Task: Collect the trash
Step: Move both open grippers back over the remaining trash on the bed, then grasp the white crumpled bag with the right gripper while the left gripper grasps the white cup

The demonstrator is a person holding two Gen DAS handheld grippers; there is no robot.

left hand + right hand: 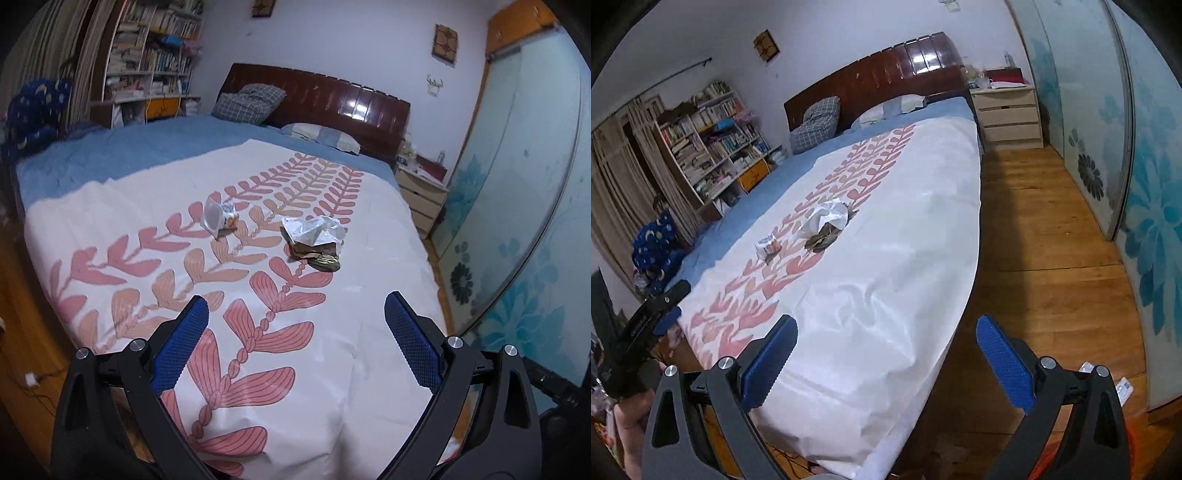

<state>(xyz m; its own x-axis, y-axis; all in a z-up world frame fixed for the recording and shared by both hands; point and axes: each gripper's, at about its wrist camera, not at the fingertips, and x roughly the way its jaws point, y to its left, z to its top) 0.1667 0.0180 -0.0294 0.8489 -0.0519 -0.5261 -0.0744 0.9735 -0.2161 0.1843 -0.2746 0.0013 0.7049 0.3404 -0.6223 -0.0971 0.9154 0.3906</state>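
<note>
The brown scraps under the crumpled plastic wrapper (314, 229) are hard to identify. Beside it on the bed (369, 295) lies a tipped yogurt cup (218, 218). Left claw (295, 343) and right claw (886, 354) gape wide, empty, touching nothing.

left gripper (295, 325): jaws spread wide, empty | right gripper (886, 350): jaws spread wide, empty

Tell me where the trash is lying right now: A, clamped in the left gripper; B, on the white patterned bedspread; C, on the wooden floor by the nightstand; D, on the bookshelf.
B: the small cup and the crumpled wrapper pile both lie on the white patterned bedspread, while the left gripper and right gripper are open and empty.
</note>
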